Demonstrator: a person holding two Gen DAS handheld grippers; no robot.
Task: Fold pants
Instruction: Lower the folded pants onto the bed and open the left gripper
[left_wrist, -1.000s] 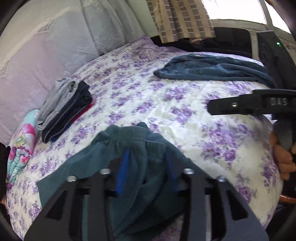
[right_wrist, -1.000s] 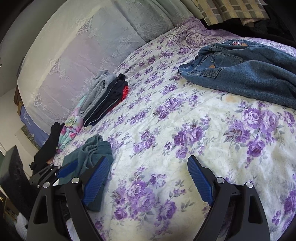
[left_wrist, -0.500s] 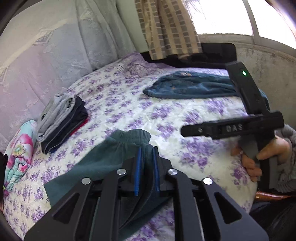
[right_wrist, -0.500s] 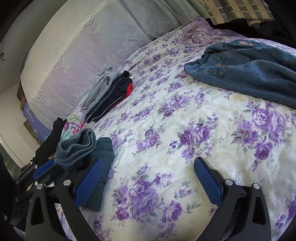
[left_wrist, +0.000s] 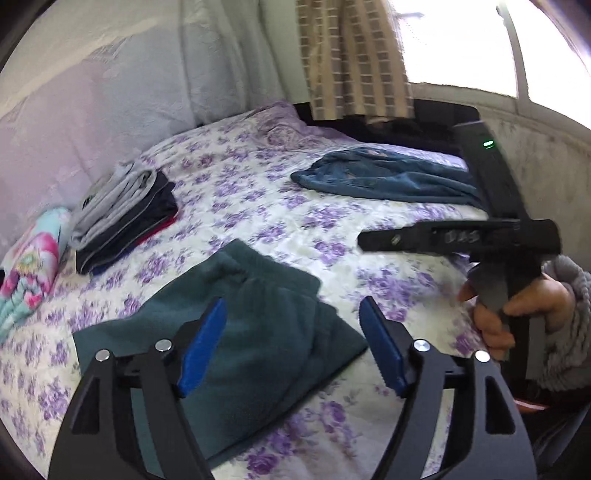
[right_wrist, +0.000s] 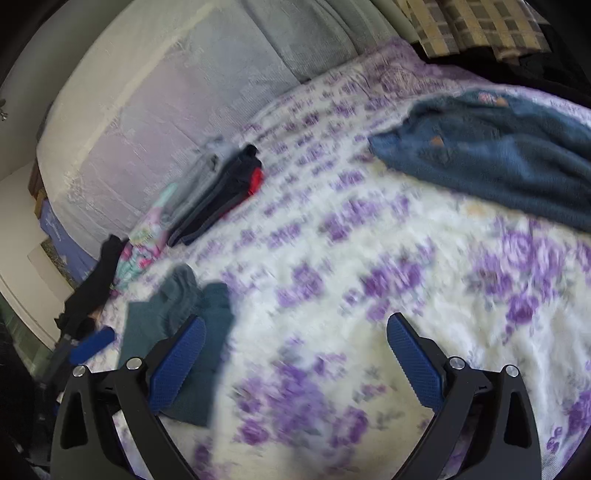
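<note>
One pair of folded green pants (left_wrist: 236, 332) was found lying on the bedspread (left_wrist: 332, 229) beneath the left gripper (left_wrist: 291, 343), whose jaws had just been opening and gripped nothing. The right gripper (right_wrist: 295, 362) was seen spread wide and empty, the pants left of its jaws. No lettering on its black body could be read with certainty.

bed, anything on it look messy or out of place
The blue jeans lie crumpled and unfolded at the far side of the bed, unlike the neat folded stack on the left. The green pants lie folded flat but slightly askew, waistband bunched.
</note>
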